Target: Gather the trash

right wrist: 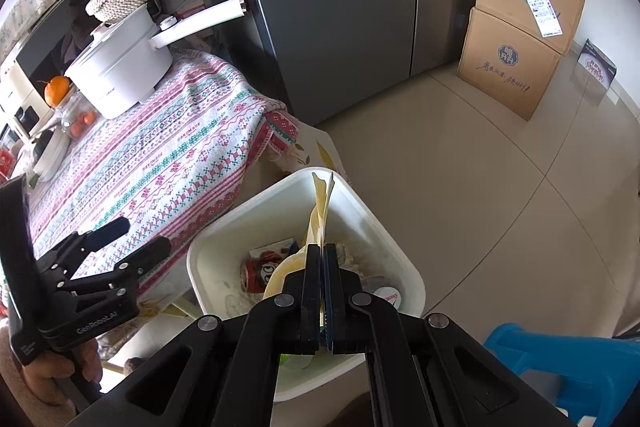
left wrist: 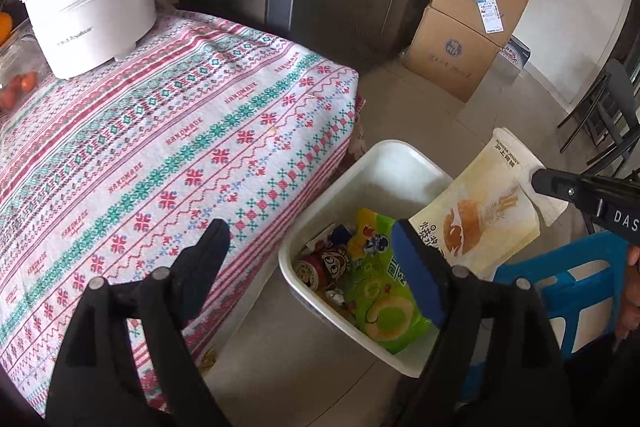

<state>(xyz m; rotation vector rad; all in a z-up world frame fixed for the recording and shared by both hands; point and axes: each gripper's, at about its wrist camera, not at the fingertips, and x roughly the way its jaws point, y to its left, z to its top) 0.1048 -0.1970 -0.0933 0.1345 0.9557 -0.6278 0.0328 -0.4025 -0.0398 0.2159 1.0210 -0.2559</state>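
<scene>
Beside patterned tablecloth [left wrist: 168,131], white bin [left wrist: 384,163]

White pot [left wrist: 92,15] on patterned tablecloth [left wrist: 160,147]; stacked cardboard boxes [left wrist: 464,27].

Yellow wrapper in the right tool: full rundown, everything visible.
The yellow wrapper is a flat, glossy, pale yellow packet with a printed pastry picture and dark lettering. It looks empty. The right tool is shut on its edge, holding it above the white bin; it seems to touch nothing else.
</scene>
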